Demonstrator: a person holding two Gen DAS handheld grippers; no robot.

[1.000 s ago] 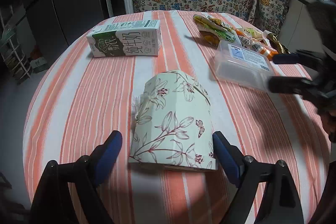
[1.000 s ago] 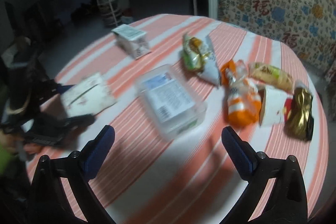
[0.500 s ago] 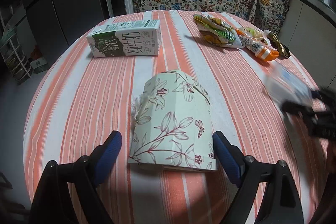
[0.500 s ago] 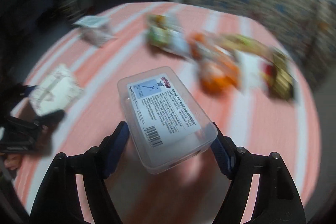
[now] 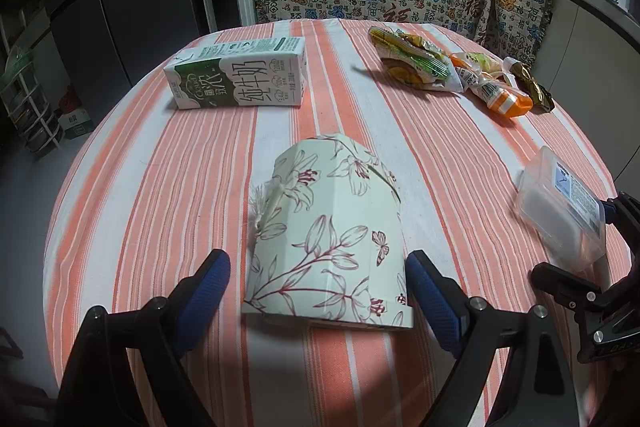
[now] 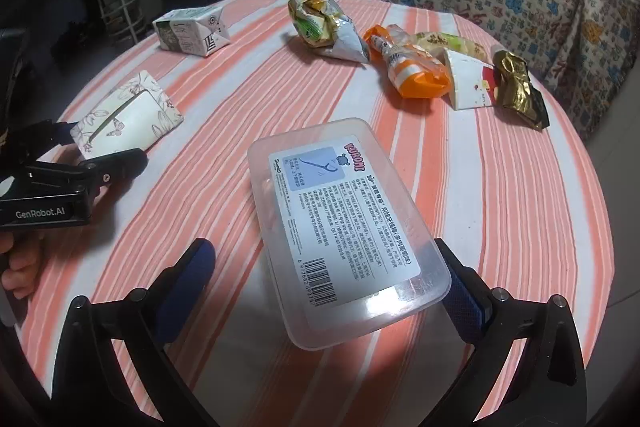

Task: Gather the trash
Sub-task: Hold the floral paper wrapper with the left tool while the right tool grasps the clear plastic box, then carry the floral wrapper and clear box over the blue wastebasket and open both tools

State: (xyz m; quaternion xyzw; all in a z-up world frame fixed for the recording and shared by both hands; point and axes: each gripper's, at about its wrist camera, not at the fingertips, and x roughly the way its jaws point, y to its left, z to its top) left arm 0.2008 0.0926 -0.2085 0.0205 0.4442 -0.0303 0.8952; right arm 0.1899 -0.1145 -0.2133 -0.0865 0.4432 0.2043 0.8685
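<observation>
On the left side of the striped table (image 5: 152, 187), our left claw (image 5: 316, 291) stands wide, its blue pads on either side of the near end of the floral tissue pack (image 5: 328, 239), close to it but seemingly not pressing. We judge the step in hand here to be closing on that pack. It looks soft and flattened, so we want the pads to meet its long sides squarely and low, near the middle, so it does not fold or slip out when lifted.

Farther back lies the milk carton (image 5: 240, 75) on its side, well apart from both claws; it can wait.

Moving right, the clear plastic box (image 6: 344, 227) with the printed label sits between the pads of our right claw (image 6: 328, 283). The right pad appears to touch the box's edge, while a gap shows on the left, so the claw looks open around it rather than clamped; we cannot tell whether the box rests on the table or is slightly tilted up. The walls look smooth and thin, so we want a firm, centred squeeze across its short width before moving it.

At the far right, the snack wrappers (image 6: 332, 31), the orange packet (image 6: 412, 71) and the gold foil wrapper (image 6: 520, 87) lie bunched together, untouched, left for later passes.
</observation>
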